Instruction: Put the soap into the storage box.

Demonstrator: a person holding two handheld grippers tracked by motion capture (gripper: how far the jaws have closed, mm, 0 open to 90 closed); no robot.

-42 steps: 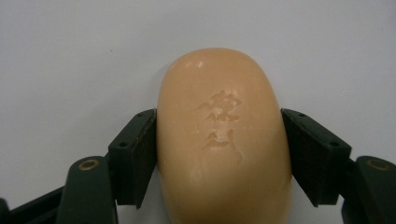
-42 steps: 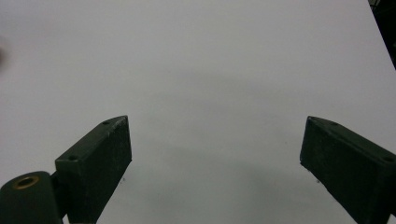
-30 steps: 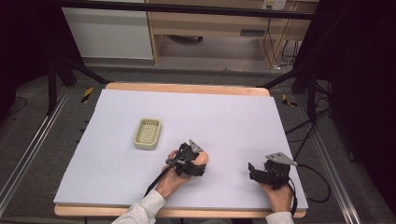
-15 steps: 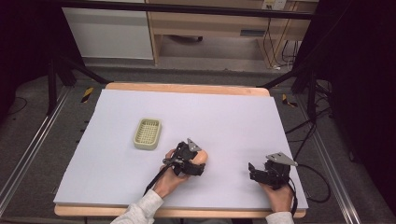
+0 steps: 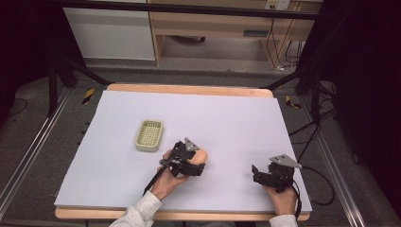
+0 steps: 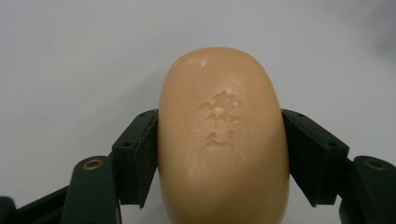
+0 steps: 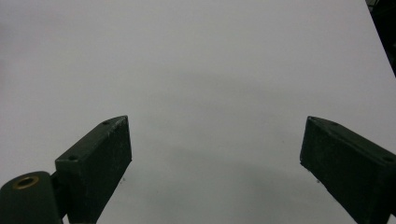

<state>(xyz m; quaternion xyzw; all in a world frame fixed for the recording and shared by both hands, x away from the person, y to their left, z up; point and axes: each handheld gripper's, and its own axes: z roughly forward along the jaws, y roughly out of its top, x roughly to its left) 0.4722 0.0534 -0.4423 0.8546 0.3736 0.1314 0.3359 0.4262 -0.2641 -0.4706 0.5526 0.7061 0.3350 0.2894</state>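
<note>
An orange oval soap bar (image 6: 223, 135) with an embossed mark is clamped between the two black jaws of my left gripper (image 6: 219, 128), which is shut on its sides. In the high view that left gripper (image 5: 193, 163) sits near the middle front of the white table (image 5: 227, 118), with the soap bar (image 5: 200, 155) poking out at its right end. A pale green slotted soap dish (image 5: 149, 135) lies a short way to the upper left of it. My right gripper (image 5: 257, 174) rests at the front right, and in its own view the right gripper (image 7: 215, 140) is open over bare table.
The table's wooden rim (image 5: 189, 89) shows at the far edge. Cables (image 5: 321, 175) trail off the right side. Beyond the table stand wooden furniture (image 5: 213, 28) and black frame legs (image 5: 61, 71).
My left gripper with the soap bar has shifted slightly left and away from the front edge. The right gripper has stayed put.
</note>
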